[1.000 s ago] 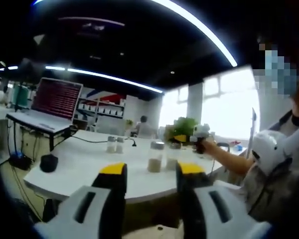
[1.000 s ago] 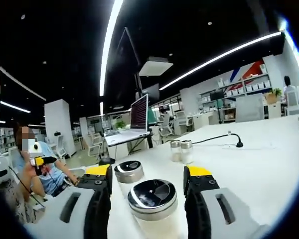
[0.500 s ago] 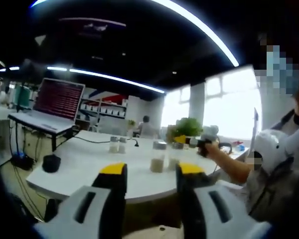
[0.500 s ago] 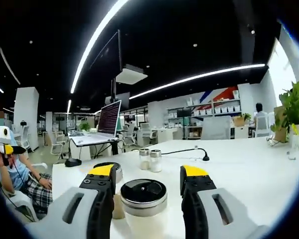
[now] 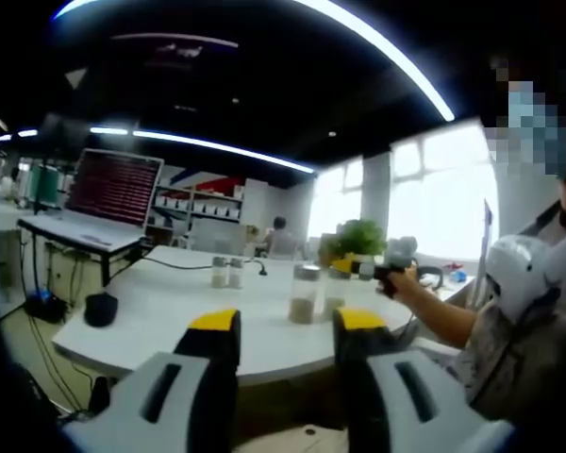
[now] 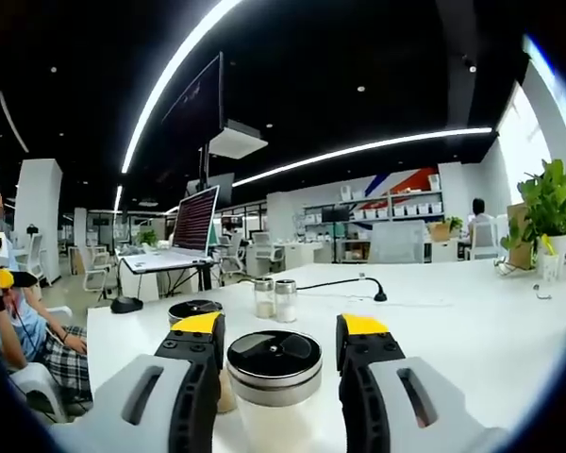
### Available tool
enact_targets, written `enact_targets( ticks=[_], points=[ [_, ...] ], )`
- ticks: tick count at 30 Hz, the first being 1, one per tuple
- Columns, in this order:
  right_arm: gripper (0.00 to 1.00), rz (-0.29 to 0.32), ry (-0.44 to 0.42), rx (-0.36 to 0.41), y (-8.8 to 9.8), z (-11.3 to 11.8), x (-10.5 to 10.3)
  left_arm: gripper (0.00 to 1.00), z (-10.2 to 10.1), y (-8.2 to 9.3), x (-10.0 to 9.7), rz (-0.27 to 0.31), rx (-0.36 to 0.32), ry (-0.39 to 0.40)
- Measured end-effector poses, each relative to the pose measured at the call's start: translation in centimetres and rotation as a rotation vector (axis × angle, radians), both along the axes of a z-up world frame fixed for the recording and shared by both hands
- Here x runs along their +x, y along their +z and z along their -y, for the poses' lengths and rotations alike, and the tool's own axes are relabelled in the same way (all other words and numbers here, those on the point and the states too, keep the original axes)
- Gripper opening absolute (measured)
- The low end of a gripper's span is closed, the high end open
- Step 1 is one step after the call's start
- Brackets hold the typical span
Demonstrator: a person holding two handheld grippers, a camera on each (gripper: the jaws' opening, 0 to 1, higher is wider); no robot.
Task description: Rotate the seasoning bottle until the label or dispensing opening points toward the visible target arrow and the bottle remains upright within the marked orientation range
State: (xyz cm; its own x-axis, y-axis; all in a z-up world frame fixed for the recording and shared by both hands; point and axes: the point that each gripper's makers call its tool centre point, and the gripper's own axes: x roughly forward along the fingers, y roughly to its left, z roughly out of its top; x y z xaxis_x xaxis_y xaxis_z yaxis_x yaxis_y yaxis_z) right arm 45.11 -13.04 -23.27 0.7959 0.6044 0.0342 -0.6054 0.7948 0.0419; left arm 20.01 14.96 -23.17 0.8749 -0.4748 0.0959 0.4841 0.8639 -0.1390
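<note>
Your right jaws sat around the bottle (image 6: 274, 377); I couldn't tell if they pinched. A fast twist could tip it.

A white table (image 6: 472, 321) carries a pair of small shakers (image 6: 274, 298) near its middle, a black gooseneck microphone (image 6: 363, 283) beside them, a potted plant (image 6: 552, 212) at its far edge and a laptop (image 5: 108, 193) beyond it.
</note>
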Motion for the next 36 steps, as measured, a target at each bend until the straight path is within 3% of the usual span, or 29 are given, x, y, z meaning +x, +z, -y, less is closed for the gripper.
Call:
enact_targets(
  ticks=[7,18,24,29,36],
  points=[
    [0.42,-0.029,0.048,0.048,-0.4,-0.3,-0.1,0.41,0.0,-0.3,-0.1,-0.005,0.008,-0.004],
    [0.41,-0.036,0.101,0.027,-0.4,-0.4,-0.4,0.41,-0.1,0.2,-0.3,0.009,0.006,0.005],
    [0.41,-0.049,0.164,0.025,-0.5,-0.8,-0.9,0.41,0.2,0.4,-0.6,0.017,0.017,0.001],
    [0.4,-0.022,0.239,0.034,-0.5,-0.9,-1.3,0.41,0.3,0.3,-0.6,0.014,0.019,-0.001],
    [0.4,-0.055,0.312,0.022,-0.6,-1.0,-1.5,0.41,1.1,0.1,-0.5,0.007,0.032,-0.021]
  ],
)
